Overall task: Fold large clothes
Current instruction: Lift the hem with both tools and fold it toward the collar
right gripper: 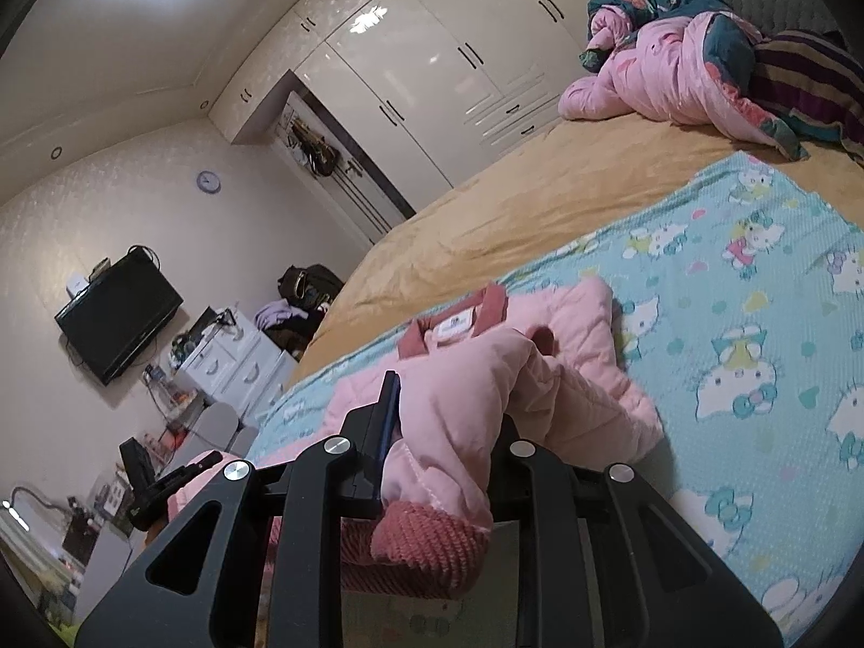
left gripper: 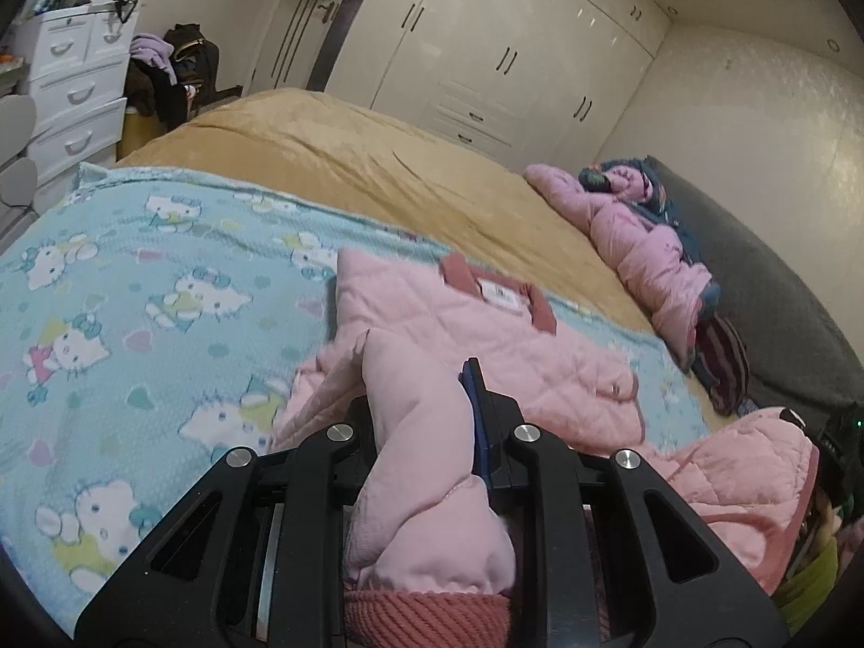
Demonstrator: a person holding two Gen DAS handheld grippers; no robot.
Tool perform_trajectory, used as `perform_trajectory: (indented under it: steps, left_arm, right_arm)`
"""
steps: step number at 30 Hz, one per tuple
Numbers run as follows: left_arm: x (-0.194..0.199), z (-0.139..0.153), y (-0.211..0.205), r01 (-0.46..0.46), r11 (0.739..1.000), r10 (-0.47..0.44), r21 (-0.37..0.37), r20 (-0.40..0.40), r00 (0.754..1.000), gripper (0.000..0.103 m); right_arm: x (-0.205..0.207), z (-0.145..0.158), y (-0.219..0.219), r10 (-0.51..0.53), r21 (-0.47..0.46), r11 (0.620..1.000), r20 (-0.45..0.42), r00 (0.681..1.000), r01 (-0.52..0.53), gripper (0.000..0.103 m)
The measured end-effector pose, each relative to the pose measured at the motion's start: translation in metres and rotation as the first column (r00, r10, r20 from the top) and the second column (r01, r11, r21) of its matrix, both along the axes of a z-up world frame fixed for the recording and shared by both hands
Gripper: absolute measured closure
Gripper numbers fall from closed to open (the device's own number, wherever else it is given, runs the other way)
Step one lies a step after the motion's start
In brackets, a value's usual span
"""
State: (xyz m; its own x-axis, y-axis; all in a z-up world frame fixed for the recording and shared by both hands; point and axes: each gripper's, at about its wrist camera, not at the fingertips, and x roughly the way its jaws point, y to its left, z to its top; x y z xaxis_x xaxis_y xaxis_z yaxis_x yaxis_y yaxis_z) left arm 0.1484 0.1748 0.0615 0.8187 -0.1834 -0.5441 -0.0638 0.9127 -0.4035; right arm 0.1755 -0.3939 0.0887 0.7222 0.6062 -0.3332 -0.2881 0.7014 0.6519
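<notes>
The left tongs point(left gripper: 426, 405) are clamped on a sleeve of the pink quilted jacket point(left gripper: 486, 335), its ribbed cuff point(left gripper: 426, 615) bunched behind the pads. The jacket lies on the cartoon-cat blanket point(left gripper: 135, 291) spread over the near part of the bed point(left gripper: 351, 162), collar pointing toward the wardrobe point(left gripper: 513, 54). The right tongs point(right gripper: 448, 410) pinch the jacket's other sleeve, raised off the blanket. A heap of pink bedding point(right gripper: 675, 70) sits at the bed's far right corner.
</notes>
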Motion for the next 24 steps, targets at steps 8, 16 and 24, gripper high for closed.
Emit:
perform_trajectory:
  steps: [8,16,24]
  left_arm:
    - [0.038,0.009,0.009,-0.041,0.999,0.041,-0.001,0.028,0.999,0.088]
    - [0.080,0.006,0.013,-0.091,0.996,0.091,0.002,0.048,0.995,0.088]
    - [0.122,-0.003,0.013,-0.126,0.991,0.124,0.036,0.052,0.991,0.088]
  right_arm:
    - [0.045,0.001,0.000,-0.070,0.032,0.997,-0.001,0.998,0.070,0.082]
    - [0.092,-0.010,0.004,-0.128,0.055,0.990,0.003,0.992,0.127,0.082]
    - [0.138,-0.033,0.004,-0.191,0.065,0.979,-0.019,0.982,0.191,0.082]
